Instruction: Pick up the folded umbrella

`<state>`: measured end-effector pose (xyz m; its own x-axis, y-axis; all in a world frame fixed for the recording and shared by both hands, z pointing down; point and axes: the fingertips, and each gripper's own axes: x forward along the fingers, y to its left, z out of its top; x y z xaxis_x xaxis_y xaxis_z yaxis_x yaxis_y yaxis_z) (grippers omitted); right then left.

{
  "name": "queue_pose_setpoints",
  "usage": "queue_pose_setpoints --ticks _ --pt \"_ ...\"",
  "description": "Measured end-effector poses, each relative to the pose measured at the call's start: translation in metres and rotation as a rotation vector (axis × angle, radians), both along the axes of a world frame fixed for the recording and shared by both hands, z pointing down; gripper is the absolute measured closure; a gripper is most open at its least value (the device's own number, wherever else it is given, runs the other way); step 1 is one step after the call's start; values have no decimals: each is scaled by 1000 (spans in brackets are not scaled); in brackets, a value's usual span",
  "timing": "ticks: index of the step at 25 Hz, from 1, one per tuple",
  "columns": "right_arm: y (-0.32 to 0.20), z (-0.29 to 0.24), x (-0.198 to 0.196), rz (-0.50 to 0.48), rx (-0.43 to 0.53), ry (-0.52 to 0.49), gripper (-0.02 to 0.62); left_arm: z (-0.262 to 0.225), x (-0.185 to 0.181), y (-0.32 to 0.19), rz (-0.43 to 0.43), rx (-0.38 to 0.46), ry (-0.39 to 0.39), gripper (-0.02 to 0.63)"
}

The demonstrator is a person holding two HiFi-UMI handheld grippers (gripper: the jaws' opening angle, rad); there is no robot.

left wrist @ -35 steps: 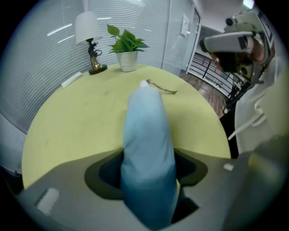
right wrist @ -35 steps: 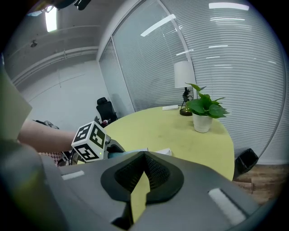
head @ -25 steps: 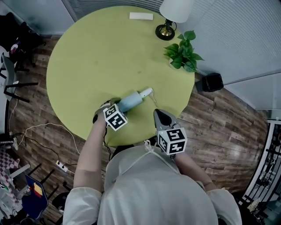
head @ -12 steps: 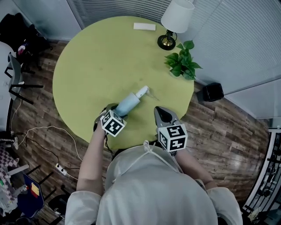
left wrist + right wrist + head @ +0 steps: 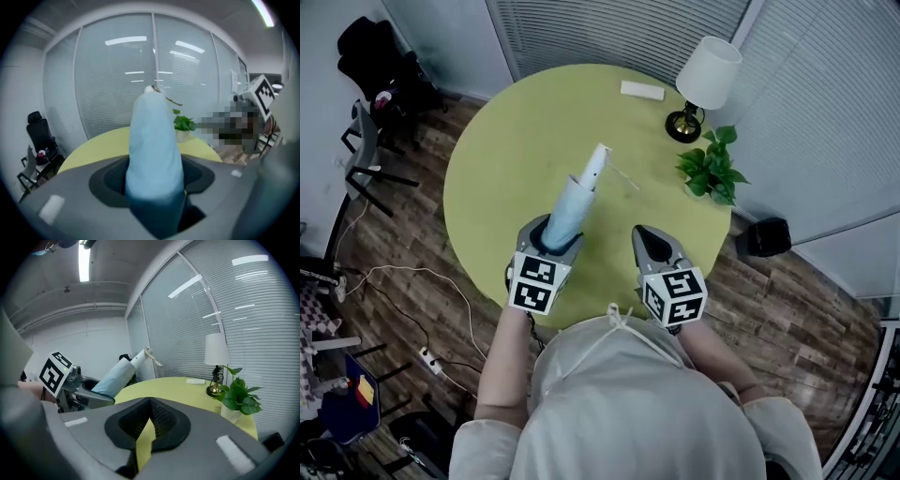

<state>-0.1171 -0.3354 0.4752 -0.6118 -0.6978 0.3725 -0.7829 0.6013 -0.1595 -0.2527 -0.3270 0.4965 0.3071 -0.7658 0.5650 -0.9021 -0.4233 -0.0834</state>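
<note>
The folded umbrella (image 5: 570, 204) is a pale blue sleeve with a white handle tip (image 5: 594, 163). It is held off the round yellow-green table (image 5: 502, 155), slanting up and away from me. My left gripper (image 5: 550, 240) is shut on its near end; in the left gripper view the umbrella (image 5: 152, 150) fills the gap between the jaws. My right gripper (image 5: 650, 243) hovers to its right over the table's near edge, shut on nothing. The right gripper view shows the umbrella (image 5: 116, 376) in the left gripper (image 5: 86, 397) at the left.
A table lamp (image 5: 705, 80), a potted plant (image 5: 712, 173) and a flat white object (image 5: 642, 90) stand at the table's far right. A black bin (image 5: 769, 236) sits on the wood floor at the right. Black chairs (image 5: 370, 155) stand at the left, cables below them.
My left gripper has lifted the umbrella off the table and tilted its handle end up and away. The right gripper has also risen a little, staying shut.
</note>
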Motion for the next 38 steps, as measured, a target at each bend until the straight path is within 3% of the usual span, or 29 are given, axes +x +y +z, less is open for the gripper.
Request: queue_pose_setpoints --ticks 12,16,29,38 --pt "-11 -68 -42 -102 187 -156 595 -125 -45 21 -297 479 195 311" --pt "-11 -90 -39 -73 245 -217 597 -142 -48 34 -340 594 170 311" --pt "-2 -85 -48 -96 266 -91 597 -135 -46 38 -343 566 201 311" --pt "13 -78 -58 -135 249 -78 597 -127 -45 42 -334 534 216 310"
